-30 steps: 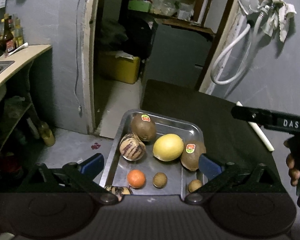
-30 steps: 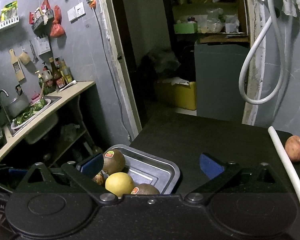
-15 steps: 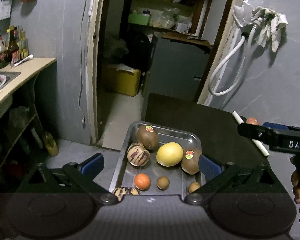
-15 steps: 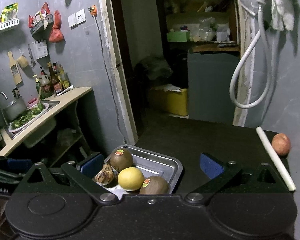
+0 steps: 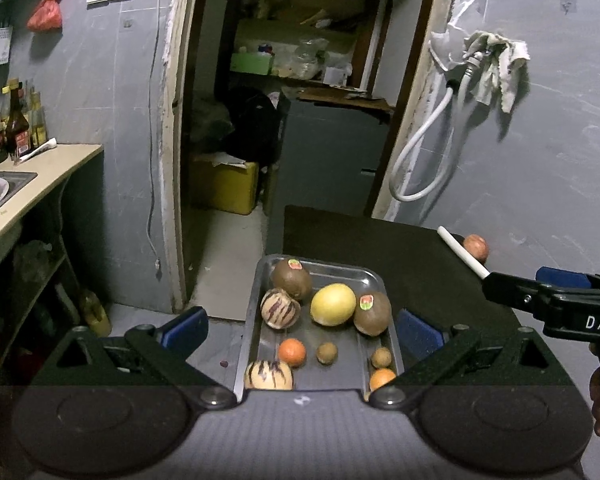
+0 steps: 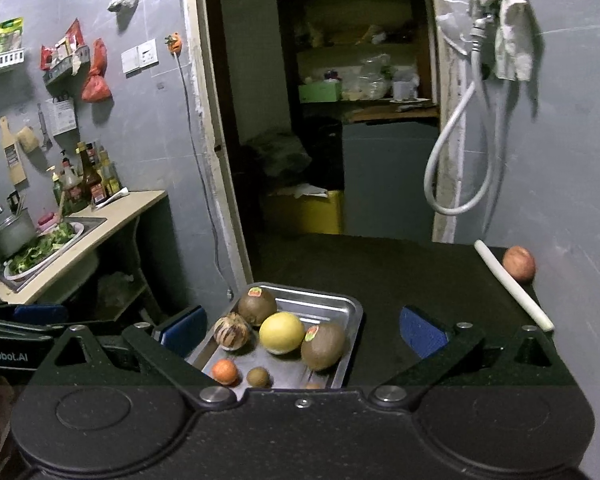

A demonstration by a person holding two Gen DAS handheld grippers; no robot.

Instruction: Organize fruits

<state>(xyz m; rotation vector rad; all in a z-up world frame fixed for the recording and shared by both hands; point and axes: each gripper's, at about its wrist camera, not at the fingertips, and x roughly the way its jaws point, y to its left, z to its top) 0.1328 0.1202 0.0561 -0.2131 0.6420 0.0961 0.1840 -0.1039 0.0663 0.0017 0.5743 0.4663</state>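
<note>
Hovering with jaws spread and empty, the left gripper point(image 5: 302, 330) frames the metal tray point(image 5: 256, 280) at the dark table's point(image 6: 400, 272) left edge, loaded with fruits around a yellow one point(image 5: 333, 304); the right gripper point(image 6: 300, 326), likewise spread, hangs nearby, and a reddish fruit point(image 6: 519, 263) lies well apart beside a white stick point(image 6: 512, 285).

Dim grey walls point(image 5: 560, 184) flank an open doorway point(image 6: 320, 120) into a cluttered storeroom with a yellow crate point(image 5: 224, 188). A white hose point(image 6: 460, 160) hangs at right; a beige counter point(image 6: 112, 216) with sauce bottles point(image 6: 88, 180) stands left
</note>
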